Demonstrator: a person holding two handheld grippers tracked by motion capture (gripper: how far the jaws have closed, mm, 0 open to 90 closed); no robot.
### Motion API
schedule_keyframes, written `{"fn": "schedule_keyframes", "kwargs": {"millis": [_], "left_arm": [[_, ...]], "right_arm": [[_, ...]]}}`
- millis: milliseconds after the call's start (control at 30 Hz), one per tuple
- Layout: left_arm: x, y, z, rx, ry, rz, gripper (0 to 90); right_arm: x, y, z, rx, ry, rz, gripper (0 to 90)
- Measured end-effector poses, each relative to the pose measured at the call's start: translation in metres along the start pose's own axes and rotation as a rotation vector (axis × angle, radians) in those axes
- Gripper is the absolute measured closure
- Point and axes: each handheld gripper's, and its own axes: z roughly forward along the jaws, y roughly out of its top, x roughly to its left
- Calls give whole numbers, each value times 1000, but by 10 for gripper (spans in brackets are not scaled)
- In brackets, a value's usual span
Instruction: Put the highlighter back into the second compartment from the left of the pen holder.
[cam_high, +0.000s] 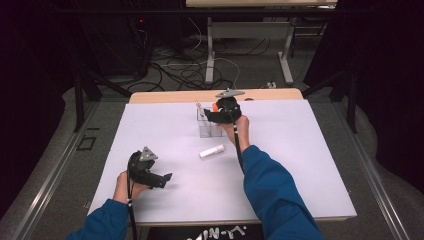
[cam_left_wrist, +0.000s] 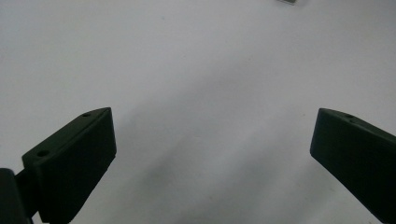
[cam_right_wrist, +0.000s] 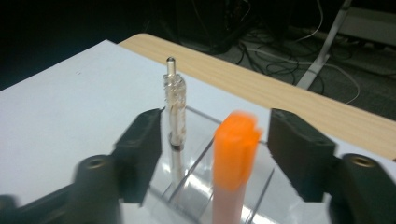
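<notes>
A clear acrylic holder (cam_high: 209, 127) with compartments stands at the back middle of the white table. An orange-capped marker (cam_right_wrist: 235, 154) stands upright in the holder (cam_right_wrist: 196, 186), and a clear pen (cam_right_wrist: 174, 116) stands in it a little to the left. My right gripper (cam_high: 214, 116) is at the holder; in the right gripper view its jaws (cam_right_wrist: 215, 135) stand on either side of the orange cap with a gap on both sides, so it is open. A white marker (cam_high: 212, 151) lies flat in front of the holder. My left gripper (cam_high: 162, 180) rests low at the front left, open (cam_left_wrist: 212, 135) and empty.
The white table top (cam_high: 280, 165) has a wooden strip (cam_high: 170, 96) along its far edge. Beyond it are floor cables and the legs of another table (cam_high: 210, 55). Dark frame posts stand to both sides.
</notes>
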Motion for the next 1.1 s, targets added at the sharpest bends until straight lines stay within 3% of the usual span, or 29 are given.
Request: {"fn": "schedule_keyframes", "kwargs": {"millis": [333, 600, 833, 1100], "left_arm": [[-1, 1, 0, 0, 1, 3, 3], [-1, 1, 0, 2, 3, 7, 3], [-2, 1, 0, 5, 6, 13, 3], [-2, 1, 0, 4, 4, 14, 3]], "right_arm": [[1, -19, -40, 79, 94, 5, 173], [-1, -45, -65, 108, 142, -5, 153], [-1, -71, -83, 127, 166, -16, 145], [0, -88, -97, 166, 182, -18, 126]]}}
